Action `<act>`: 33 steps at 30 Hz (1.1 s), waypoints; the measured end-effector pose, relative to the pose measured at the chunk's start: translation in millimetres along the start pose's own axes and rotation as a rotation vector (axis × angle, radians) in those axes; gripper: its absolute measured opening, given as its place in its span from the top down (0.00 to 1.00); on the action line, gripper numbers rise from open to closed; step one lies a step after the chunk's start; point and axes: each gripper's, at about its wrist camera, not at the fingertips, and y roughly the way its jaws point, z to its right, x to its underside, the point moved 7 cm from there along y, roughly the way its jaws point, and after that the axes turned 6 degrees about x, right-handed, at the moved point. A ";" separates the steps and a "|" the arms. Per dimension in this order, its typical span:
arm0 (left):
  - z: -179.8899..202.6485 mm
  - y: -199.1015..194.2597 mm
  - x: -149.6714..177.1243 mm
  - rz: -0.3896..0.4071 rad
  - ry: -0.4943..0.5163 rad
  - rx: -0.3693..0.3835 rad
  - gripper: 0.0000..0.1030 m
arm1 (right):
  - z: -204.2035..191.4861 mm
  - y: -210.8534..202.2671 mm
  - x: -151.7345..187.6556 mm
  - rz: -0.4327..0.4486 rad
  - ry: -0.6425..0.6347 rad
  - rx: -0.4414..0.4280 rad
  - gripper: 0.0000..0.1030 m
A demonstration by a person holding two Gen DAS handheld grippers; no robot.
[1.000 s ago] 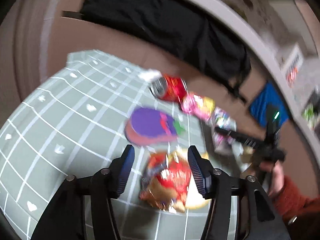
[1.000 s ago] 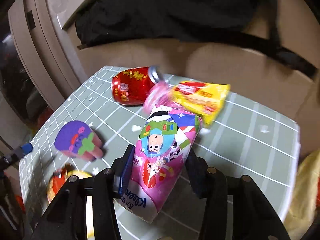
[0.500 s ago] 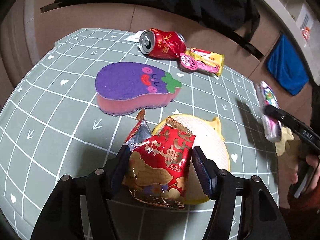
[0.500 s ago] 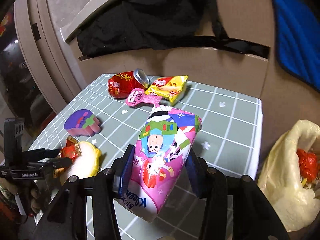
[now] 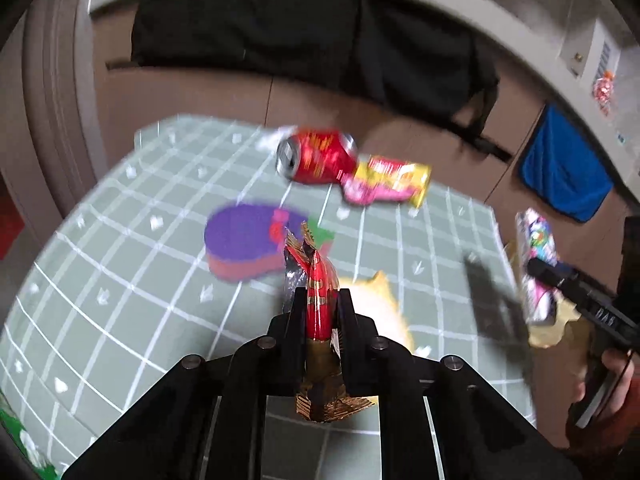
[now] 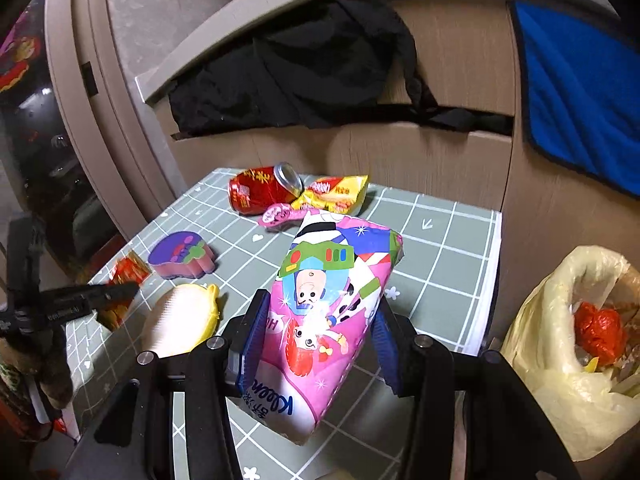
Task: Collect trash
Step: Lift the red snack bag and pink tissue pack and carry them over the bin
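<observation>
1. Left claw is closing, pinching a red wrapper just above the table
2. Right claw grips a tissue pack
3. Step: carrying; next, likely drop both into the trash bag beside the table

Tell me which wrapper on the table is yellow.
The yellow snack wrapper lying against the red can at the table's far end. The small wrapper beside it is pink.
</observation>
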 end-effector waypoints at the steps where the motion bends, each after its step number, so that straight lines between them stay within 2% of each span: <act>1: 7.0 -6.0 -5.5 0.021 0.013 -0.001 0.86 | 0.0 -3.3 -1.6 0.008 -0.001 -0.003 0.56; 6: 50.7 -31.3 -30.5 0.114 0.085 0.004 0.86 | 0.7 -30.8 -14.5 0.075 -0.018 -0.007 0.56; 11: 118.4 -45.9 -52.0 0.196 0.174 0.064 0.86 | 12.5 -77.5 -35.0 0.173 -0.051 0.021 0.56; 19: 231.0 -30.7 -86.9 0.264 0.308 0.201 0.86 | 78.3 -147.9 -61.9 0.295 -0.028 0.152 0.56; 26: 321.8 4.5 -96.2 0.261 0.382 0.308 0.86 | 155.9 -188.5 -66.0 0.341 0.019 0.290 0.56; 33: 379.4 51.2 -82.1 0.194 0.404 0.381 0.86 | 223.5 -202.7 -49.0 0.321 0.086 0.385 0.56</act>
